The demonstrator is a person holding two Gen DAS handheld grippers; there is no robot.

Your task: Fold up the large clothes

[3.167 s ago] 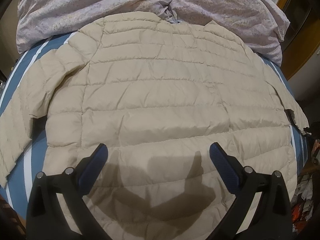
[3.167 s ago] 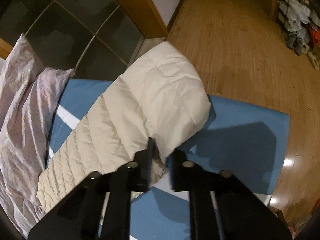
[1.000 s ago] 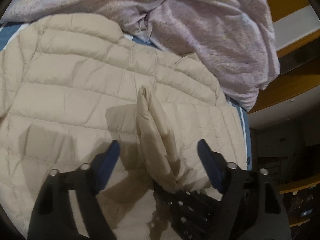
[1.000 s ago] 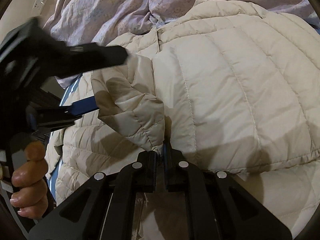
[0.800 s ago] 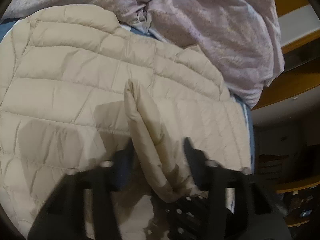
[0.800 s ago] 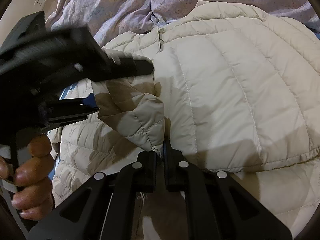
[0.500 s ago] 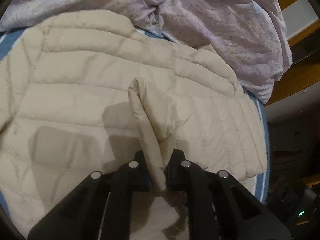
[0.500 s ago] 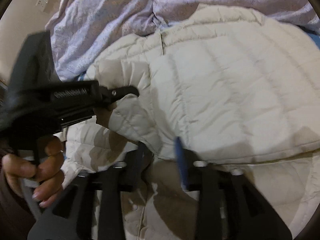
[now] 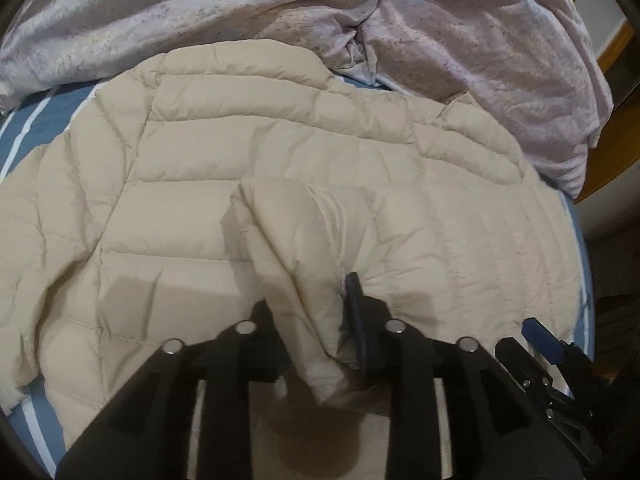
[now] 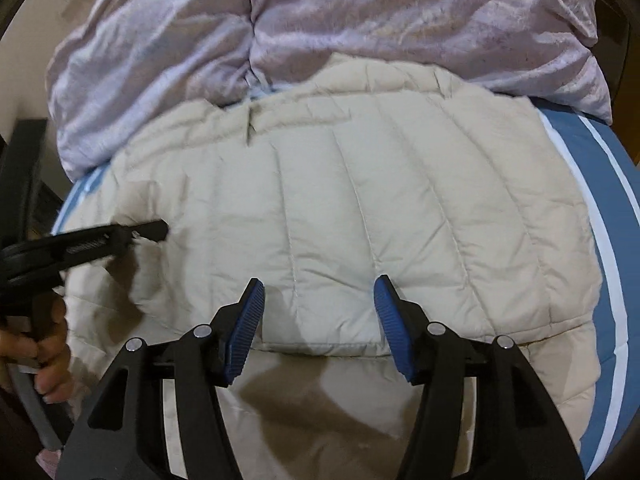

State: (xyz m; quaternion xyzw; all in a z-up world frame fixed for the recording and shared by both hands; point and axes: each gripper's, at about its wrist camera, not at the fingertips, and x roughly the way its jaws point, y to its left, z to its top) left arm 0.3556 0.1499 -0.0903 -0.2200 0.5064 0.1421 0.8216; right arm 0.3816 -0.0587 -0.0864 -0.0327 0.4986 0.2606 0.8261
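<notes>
A beige quilted down jacket (image 9: 192, 208) lies spread back-up on the blue bed; it also shows in the right wrist view (image 10: 360, 208). Its right sleeve (image 9: 304, 248) is folded in across the back. My left gripper (image 9: 312, 312) is shut on the sleeve's cuff end and holds it just above the jacket. In the right wrist view the left gripper (image 10: 148, 232) shows at the left edge, on the cuff. My right gripper (image 10: 318, 320) is open and empty above the folded sleeve panel. Its blue-padded tip (image 9: 540, 336) shows at the lower right of the left wrist view.
A crumpled lilac duvet (image 9: 460, 40) is piled at the head of the bed, touching the jacket's collar; it also shows in the right wrist view (image 10: 320, 20). The blue sheet with white stripes (image 10: 608, 208) shows at the bed's right edge. A wooden frame (image 9: 608, 152) stands at the right.
My left gripper closed on the sleeve cuff. My right gripper let go of the cuff, opened wide and drew back to the right. The sleeve now lies lower over the jacket's back.
</notes>
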